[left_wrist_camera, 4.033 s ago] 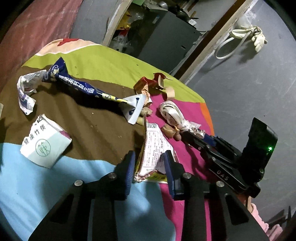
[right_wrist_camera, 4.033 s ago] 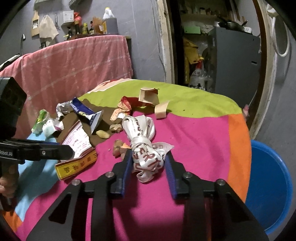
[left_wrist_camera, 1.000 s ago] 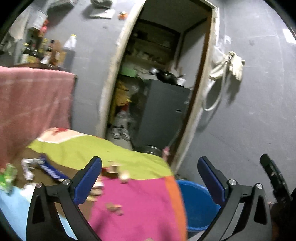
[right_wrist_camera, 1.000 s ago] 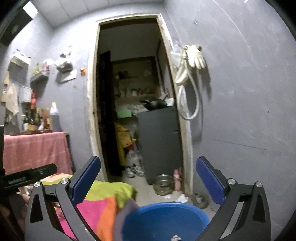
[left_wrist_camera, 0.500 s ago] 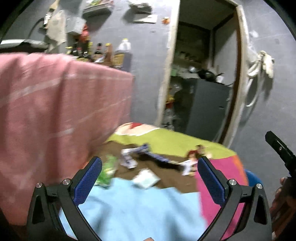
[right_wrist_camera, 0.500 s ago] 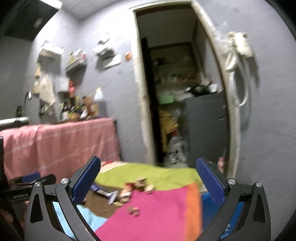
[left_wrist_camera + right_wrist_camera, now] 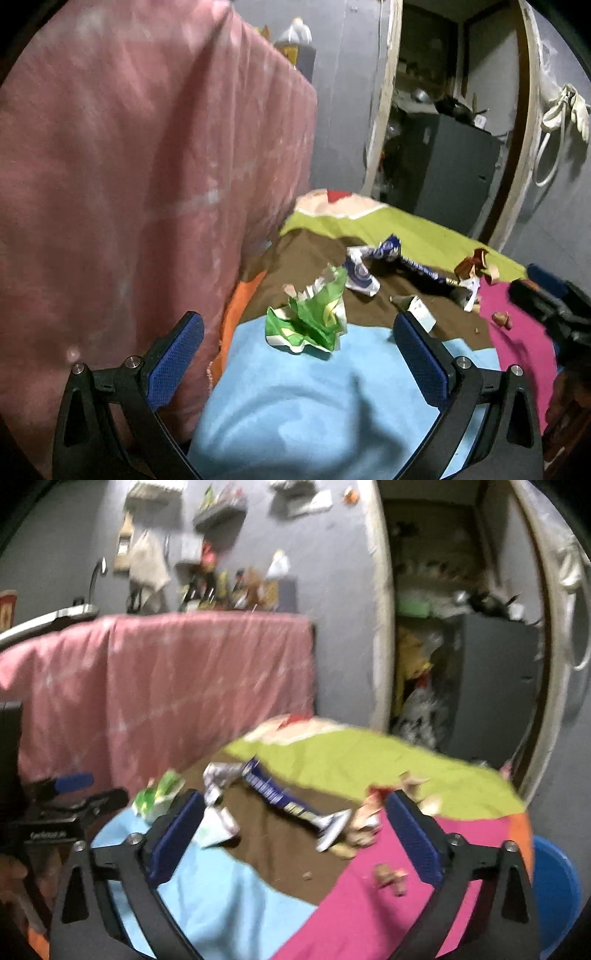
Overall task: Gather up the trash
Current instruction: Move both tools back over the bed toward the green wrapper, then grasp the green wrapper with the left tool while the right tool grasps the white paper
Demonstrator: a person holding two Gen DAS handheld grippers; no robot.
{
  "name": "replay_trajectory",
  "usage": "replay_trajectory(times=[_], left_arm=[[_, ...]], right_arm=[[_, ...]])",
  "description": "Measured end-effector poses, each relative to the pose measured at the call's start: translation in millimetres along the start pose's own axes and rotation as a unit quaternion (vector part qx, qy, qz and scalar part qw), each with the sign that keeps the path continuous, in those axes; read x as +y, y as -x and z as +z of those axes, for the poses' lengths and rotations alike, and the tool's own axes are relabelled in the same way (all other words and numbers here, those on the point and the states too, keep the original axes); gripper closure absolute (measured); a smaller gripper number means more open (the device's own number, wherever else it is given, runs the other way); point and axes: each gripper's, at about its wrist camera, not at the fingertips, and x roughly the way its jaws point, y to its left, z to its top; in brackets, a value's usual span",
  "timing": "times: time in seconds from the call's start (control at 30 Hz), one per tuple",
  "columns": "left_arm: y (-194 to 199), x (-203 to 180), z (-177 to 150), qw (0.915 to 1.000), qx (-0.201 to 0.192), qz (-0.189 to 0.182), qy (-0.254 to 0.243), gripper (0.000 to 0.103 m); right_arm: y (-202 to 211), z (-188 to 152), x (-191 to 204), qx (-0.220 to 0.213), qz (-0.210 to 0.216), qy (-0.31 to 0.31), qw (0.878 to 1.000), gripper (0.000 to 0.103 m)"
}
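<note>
My left gripper (image 7: pixel 299 358) is open and empty, low over the light-blue patch of the cloth-covered table (image 7: pixel 314 406). A crumpled green wrapper (image 7: pixel 310 317) lies just ahead between its fingers. Beyond lie a long blue wrapper (image 7: pixel 391 258), a white packet (image 7: pixel 421 310) and red-brown scraps (image 7: pixel 474 266). My right gripper (image 7: pixel 295 834) is open and empty above the table. The right wrist view shows the green wrapper (image 7: pixel 159 794), the blue wrapper (image 7: pixel 280 797), the white packet (image 7: pixel 218 827), scraps (image 7: pixel 369 812) and small crumbs (image 7: pixel 391 878).
A pink cloth (image 7: pixel 129 184) hangs over a counter at the left, close to the table. A blue bucket (image 7: pixel 554 890) stands on the floor at the table's right end. A doorway with a dark cabinet (image 7: pixel 454 170) is behind. The other gripper (image 7: pixel 546 306) shows at the right.
Both grippers, shut on trash four seconds ago, are now open and empty. Both views have swung from the bucket and doorway back down toward the table; the left now faces the green wrapper.
</note>
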Motion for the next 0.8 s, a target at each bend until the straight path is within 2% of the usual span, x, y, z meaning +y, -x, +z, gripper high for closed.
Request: replay_trajectory(times=[0.07,0.17,0.37,0.53,0.8], left_arm=[[-12,5,1,0.9995,0.026,-0.018,0.002,0.017],[-29,13,3,0.9968,0.065,-0.044,0.009,0.032],[-41,25,7,0.9935,0.088,-0.069,0.022,0.045],[-43,30,13,0.9922,0.091,-0.081,0.024,0.056],[-50,35,17,0.9911,0.092,-0.095,0.018,0.067]], right_arm=[[-14,-3,5,0.030,0.014,0.005,0.999,0.017],[-34,-8,12,0.078,0.029,0.017,0.996,0.020],[-67,-13,26,0.146,0.059,0.037,0.987,0.023],[-83,-10,39,0.163,0.071,0.058,0.982,0.026],[-100,-5,45,0.173,0.090,0.058,0.979,0.033]])
